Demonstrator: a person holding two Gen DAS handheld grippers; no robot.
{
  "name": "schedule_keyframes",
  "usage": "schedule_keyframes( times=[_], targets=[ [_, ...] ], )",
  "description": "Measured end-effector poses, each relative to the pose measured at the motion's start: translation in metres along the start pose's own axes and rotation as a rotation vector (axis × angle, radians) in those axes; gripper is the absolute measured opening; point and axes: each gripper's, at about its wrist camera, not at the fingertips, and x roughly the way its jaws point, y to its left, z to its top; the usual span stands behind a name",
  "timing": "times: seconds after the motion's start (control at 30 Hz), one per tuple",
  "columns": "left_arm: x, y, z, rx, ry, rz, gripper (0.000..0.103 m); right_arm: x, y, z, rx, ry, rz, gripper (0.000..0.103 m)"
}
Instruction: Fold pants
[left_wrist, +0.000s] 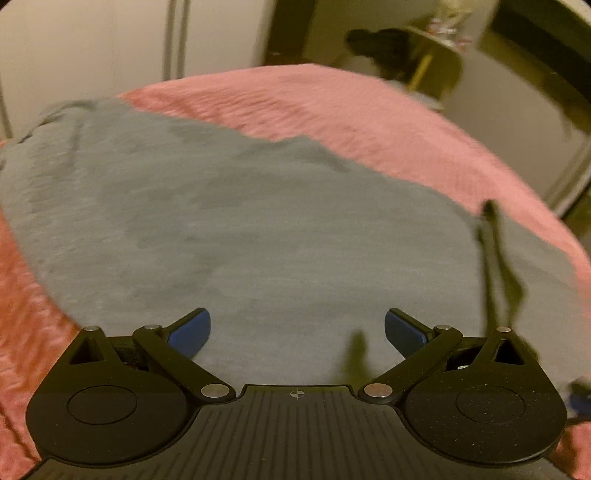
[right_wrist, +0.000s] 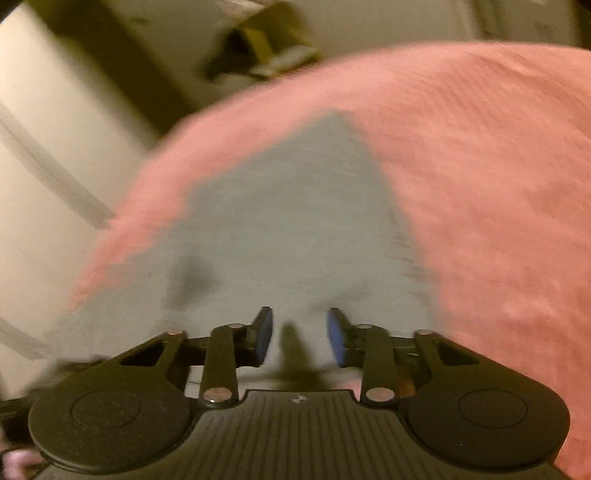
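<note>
The pants (left_wrist: 229, 229) lie spread flat on the pink blanket (left_wrist: 369, 122), and everything here is placed against them. Off their left edge the blanket shows as a strip of pink. Over the cloth itself hangs the left gripper (left_wrist: 297, 332), its blue pads (left_wrist: 192, 330) flung wide apart with nothing between them but grey fabric lying below. Right of that gripper a dark drawstring (left_wrist: 493, 266) trails across the pants toward their right edge. In the right wrist view, blurred, the pants (right_wrist: 295, 229) narrow to a point far from the camera, pink blanket (right_wrist: 480, 184) on both sides. The right gripper (right_wrist: 300, 334) hovers above the near end, its pads (right_wrist: 265, 338) parted by a narrow gap, gripping nothing.
</note>
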Motion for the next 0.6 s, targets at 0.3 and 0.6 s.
schedule_keyframes(
  times=[0.3, 0.6],
  targets=[
    [0.021, -0.065, 0.004, -0.032, 0.173, -0.344, 0.103, 0.002, -0.016, -0.01, 0.158, -0.003, 0.044, 0.015],
    [0.053, -0.096, 0.002, -0.124, 0.306, -0.427, 0.083, 0.007, -0.03, -0.01, 0.22, 0.001, 0.108, 0.016]
  ],
)
